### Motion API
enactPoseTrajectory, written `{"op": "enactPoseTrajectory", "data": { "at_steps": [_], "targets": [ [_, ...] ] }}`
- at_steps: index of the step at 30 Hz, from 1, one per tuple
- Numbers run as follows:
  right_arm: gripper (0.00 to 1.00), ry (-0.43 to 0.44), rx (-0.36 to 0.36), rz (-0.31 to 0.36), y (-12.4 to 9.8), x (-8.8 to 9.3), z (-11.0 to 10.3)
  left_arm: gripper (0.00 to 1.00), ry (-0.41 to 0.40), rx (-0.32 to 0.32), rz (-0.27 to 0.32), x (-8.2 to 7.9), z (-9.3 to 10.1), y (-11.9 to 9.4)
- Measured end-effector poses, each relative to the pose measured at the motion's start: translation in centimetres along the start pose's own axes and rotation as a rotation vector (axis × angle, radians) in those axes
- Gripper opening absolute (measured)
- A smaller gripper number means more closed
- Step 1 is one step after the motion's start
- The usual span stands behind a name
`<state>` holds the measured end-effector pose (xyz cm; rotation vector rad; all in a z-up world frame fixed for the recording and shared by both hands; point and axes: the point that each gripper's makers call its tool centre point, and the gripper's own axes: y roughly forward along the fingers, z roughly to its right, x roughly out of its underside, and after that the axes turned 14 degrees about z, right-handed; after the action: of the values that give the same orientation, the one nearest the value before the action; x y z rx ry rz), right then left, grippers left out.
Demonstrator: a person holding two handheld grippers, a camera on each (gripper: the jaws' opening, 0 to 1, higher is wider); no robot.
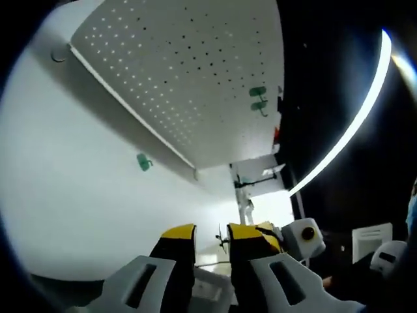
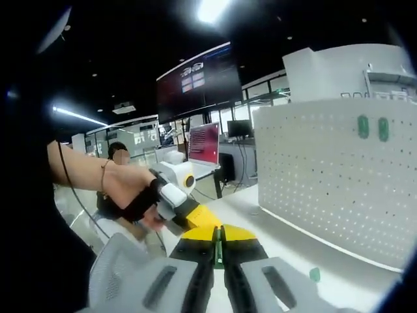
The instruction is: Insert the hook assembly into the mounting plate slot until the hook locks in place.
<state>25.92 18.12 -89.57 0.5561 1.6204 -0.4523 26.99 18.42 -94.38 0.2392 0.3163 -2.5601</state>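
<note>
A white pegboard mounting plate (image 1: 189,72) (image 2: 326,169) stands on the white table and carries two green hooks (image 1: 258,98) (image 2: 373,127). One more green hook (image 1: 143,162) (image 2: 315,274) lies loose on the table in front of the board. My left gripper (image 1: 212,236) is open with nothing between its yellow-tipped fingers. In the right gripper view a hand holds the left gripper (image 2: 186,208) just ahead. My right gripper (image 2: 219,236) is shut, and a thin green sliver shows in the seam between its jaws. The right gripper (image 1: 293,238) sits close on the left gripper's right.
The white table (image 1: 78,195) (image 2: 280,215) runs past the pegboard. Behind it are a white rack (image 2: 339,68), monitors (image 2: 205,143), a dark wall screen (image 2: 199,81) and a seated person (image 2: 120,156). A long ceiling light strip (image 1: 352,124) crosses the dark background.
</note>
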Motion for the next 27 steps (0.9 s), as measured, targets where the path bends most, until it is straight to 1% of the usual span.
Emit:
{"op": "enactPoseTrajectory", "data": {
  "at_steps": [1,6,10,12,16,24,27],
  "targets": [
    [0.0,-0.003,0.002,0.003,0.0,-0.1,0.1,0.27,-0.004,0.003,0.0,0.1,0.1,0.0],
    [0.0,-0.004,-0.002,0.01,0.1,-0.4,-0.1,0.23,-0.024,0.016,-0.01,0.5,0.6,0.3],
    [0.0,-0.005,-0.006,0.011,0.2,-0.5,-0.2,0.17,-0.056,0.042,-0.014,0.7,1.2,0.4],
    [0.0,-0.003,-0.007,0.013,0.2,-0.5,-0.2,0.13,-0.067,0.043,-0.024,0.9,1.3,0.3],
    [0.0,-0.007,-0.017,0.014,0.3,-0.6,-0.5,0.06,-0.081,0.052,-0.011,0.6,1.5,0.2],
    [0.0,-0.011,-0.027,0.017,0.5,-0.8,-0.7,0.04,-0.084,0.06,0.0,0.4,1.5,0.0],
    [0.0,-0.006,-0.031,0.01,0.4,-0.6,-0.7,0.02,-0.064,0.059,0.003,0.4,1.4,-0.1]
  ]
}}
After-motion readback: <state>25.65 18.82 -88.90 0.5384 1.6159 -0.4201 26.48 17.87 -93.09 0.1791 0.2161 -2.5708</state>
